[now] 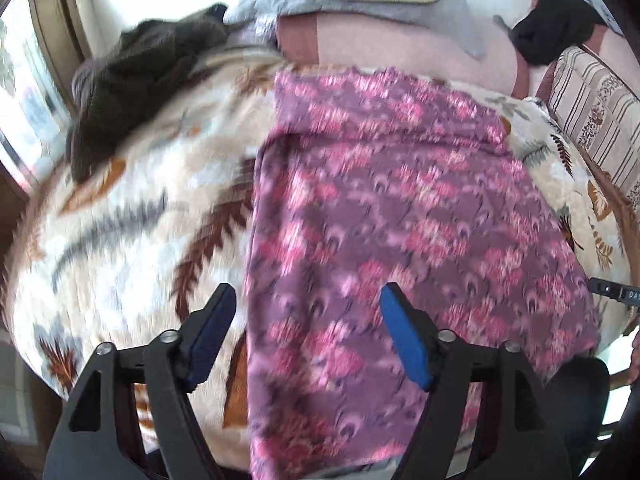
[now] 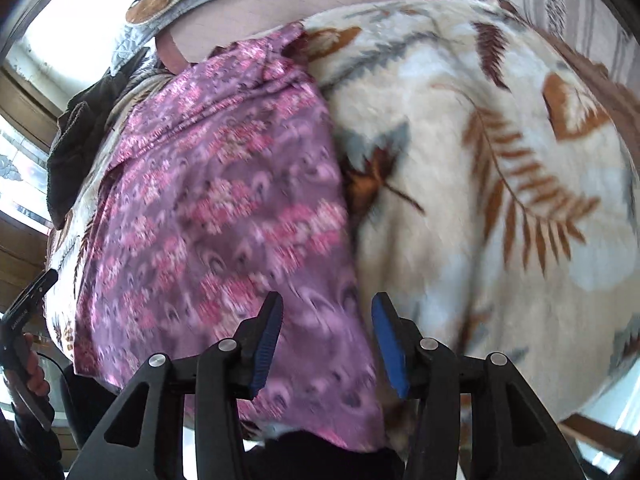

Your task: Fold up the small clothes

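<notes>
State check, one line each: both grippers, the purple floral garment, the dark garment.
left gripper: open, empty, over the garment's left edge
right gripper: open, empty, over its right edge
purple floral garment: spread flat on the blanket
dark garment: crumpled, apart

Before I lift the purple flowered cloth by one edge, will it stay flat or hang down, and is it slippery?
The purple flowered cloth will probably hang limp: it lies thin, with soft creases near its far edge. It seems light, since it barely dents the fleece blanket. Its slight sheen suggests it may slide, so both open grippers, left gripper and right gripper, should pinch firmly.
</notes>
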### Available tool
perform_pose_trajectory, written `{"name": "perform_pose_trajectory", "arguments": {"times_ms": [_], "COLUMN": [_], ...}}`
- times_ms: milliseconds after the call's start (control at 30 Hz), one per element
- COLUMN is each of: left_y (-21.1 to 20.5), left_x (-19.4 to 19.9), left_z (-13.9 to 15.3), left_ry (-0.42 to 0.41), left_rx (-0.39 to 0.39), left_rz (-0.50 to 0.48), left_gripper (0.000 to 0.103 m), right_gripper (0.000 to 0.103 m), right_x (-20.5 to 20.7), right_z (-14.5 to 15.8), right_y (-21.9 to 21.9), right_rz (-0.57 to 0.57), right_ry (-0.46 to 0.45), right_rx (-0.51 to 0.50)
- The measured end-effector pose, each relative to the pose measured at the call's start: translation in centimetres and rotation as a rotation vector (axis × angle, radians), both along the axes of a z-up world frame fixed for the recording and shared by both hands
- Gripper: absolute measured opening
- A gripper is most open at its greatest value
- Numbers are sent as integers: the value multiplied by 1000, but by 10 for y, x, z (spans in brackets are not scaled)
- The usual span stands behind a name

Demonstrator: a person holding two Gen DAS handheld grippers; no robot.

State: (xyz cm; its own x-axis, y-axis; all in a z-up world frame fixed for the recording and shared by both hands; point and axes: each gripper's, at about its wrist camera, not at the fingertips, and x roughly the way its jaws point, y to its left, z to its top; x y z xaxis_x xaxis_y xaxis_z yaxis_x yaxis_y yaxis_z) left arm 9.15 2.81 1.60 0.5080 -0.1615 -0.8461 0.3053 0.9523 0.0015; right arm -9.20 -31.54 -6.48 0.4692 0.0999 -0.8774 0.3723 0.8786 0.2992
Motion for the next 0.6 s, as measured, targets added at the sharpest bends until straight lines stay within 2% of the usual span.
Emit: {"name": "perform_pose_trajectory", "arguments": {"times_ms": [133,333,433,500,600], "left_y": [38,72,69,64,56], "left_x": [4,-5,-16,-22,-31], "left_z": [-23,-54,-69,-77,-75], "left_ry": [178,334,414,440,387], "left_rx": [-55,-106,-139,-137,-92], "left_rz": [59,131,108,91,80], "left_gripper": [75,75,75,75,75], "right_gripper": [48,52,55,55,55], "right_x": [-15,-26,-28,-29,-31], "right_z": [-14,-31,-32,-32,-32], "right_y": [0,3,7,11,16], "right_rz": [-6,-2,27,51,85], "right_ry": [2,-14,-37,-41,-43], "right_rx": [51,138,188,192,178]}}
